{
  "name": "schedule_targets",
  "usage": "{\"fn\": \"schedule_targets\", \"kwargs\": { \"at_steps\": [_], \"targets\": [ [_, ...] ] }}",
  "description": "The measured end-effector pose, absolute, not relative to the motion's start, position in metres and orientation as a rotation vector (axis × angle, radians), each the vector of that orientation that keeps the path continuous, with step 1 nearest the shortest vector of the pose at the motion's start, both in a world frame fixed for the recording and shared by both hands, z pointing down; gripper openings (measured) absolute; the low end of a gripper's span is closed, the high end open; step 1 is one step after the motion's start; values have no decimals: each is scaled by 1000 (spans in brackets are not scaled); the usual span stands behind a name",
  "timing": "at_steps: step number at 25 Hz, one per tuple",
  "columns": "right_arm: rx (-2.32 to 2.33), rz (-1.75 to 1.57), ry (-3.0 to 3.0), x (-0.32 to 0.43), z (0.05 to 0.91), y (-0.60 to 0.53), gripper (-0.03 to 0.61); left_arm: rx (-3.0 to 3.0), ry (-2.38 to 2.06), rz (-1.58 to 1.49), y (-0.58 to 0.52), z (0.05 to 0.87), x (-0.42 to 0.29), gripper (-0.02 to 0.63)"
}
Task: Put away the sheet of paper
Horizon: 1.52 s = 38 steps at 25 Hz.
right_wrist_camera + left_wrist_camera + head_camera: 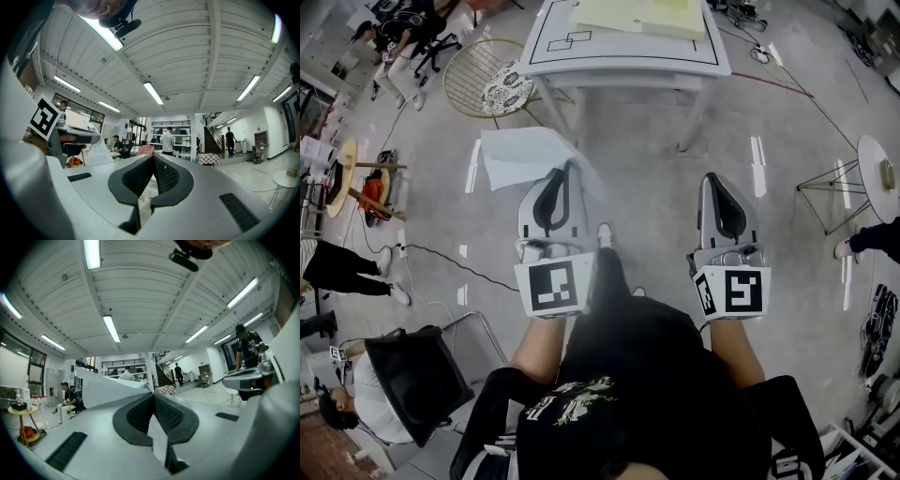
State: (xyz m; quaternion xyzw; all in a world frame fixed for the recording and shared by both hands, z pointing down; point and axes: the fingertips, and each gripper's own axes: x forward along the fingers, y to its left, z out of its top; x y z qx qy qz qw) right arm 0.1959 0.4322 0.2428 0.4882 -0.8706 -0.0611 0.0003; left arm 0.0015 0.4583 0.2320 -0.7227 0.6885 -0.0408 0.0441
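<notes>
A white sheet of paper (517,156) hangs in the air over the floor, pinched at its right edge by my left gripper (570,171), which is shut on it. In the left gripper view the paper (105,389) spreads to the left of the closed tips of the left gripper (152,394), and a strip of it runs down between the pads. My right gripper (713,180) is level beside it, shut, with nothing between its pads (164,174). The right gripper view shows the left gripper's marker cube (44,118) and the paper (96,151) at the left.
A white table (628,58) with black outlines stands ahead, with yellow-green sheets (645,15) on it. To its left is a wire chair (492,80) with a patterned cushion. A small round table (877,176) is at the right and a black chair (412,375) at the lower left. People sit further off.
</notes>
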Motion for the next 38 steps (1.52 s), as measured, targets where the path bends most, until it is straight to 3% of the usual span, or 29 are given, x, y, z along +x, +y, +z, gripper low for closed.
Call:
{"fn": "schedule_targets", "kwargs": {
  "at_steps": [20,38],
  "targets": [
    [1564,-153,-2728,178,237,347,-8,-2233,2057,-177,373,220,-9,2],
    [1558,-198,-2710,119,225,285,-8,-2264,2029,-129,309,210,-64,2]
  ]
}}
